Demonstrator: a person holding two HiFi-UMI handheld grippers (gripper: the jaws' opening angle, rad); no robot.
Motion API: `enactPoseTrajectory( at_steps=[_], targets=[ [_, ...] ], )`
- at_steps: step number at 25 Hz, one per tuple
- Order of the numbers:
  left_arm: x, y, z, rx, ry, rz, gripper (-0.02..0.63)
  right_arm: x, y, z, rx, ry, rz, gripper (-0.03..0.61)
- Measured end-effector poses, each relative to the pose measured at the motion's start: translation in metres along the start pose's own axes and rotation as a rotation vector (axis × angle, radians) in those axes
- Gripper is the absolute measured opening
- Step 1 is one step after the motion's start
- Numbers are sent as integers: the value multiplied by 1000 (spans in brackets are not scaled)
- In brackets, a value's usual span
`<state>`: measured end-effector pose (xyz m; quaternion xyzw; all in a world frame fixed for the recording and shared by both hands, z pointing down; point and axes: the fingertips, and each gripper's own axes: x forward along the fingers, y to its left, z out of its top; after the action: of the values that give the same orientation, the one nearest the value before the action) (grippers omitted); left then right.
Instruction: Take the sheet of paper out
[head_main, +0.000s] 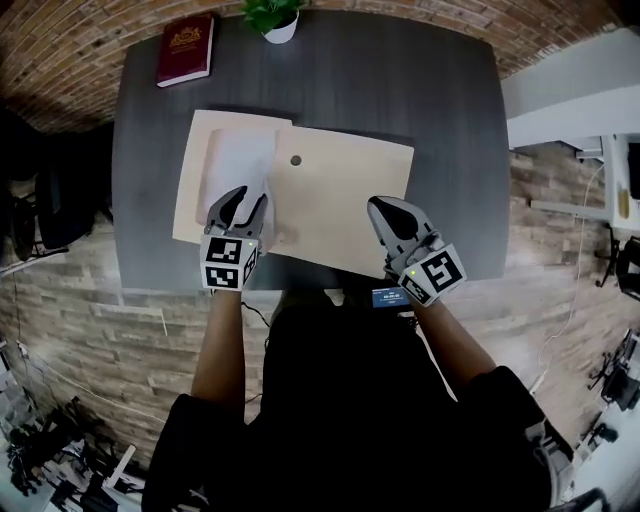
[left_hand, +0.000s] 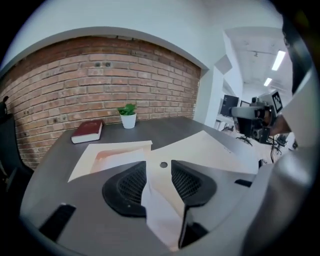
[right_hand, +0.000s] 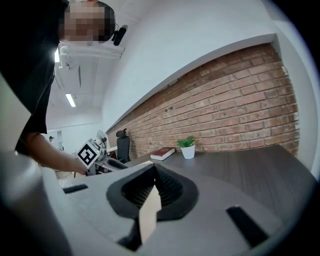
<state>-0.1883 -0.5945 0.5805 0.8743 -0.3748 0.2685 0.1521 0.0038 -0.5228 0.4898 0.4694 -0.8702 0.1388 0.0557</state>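
Observation:
A tan envelope lies open on the dark table, its flap spread to the left. A white sheet of paper sticks out of it on the left. My left gripper stands over the sheet's near edge with its jaws wide apart. In the left gripper view the sheet runs loosely between the pads, which do not press on it. My right gripper is at the envelope's near right part. In the right gripper view its jaws are shut on the envelope's tan edge.
A dark red book lies at the table's far left corner. A small potted plant stands at the far edge by the brick wall. An office chair is beyond the table's left side. The table's near edge runs just under both grippers.

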Motion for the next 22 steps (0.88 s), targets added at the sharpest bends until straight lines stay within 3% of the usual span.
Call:
enactPoseTrajectory(
  at_steps=[7, 10, 18, 22],
  targets=[
    [52, 7, -43, 23, 201, -111, 147, 23, -5, -6, 4, 16, -94, 3],
    [66, 12, -57, 55, 278, -108, 147, 26, -10, -11, 23, 10, -128, 3],
    [97, 18, -75, 106, 352, -78, 124, 34, -26, -25, 32, 12, -124, 3],
    [103, 19, -87, 126, 444, -79, 120, 31, -40, -26, 50, -5, -162, 3]
  ],
)
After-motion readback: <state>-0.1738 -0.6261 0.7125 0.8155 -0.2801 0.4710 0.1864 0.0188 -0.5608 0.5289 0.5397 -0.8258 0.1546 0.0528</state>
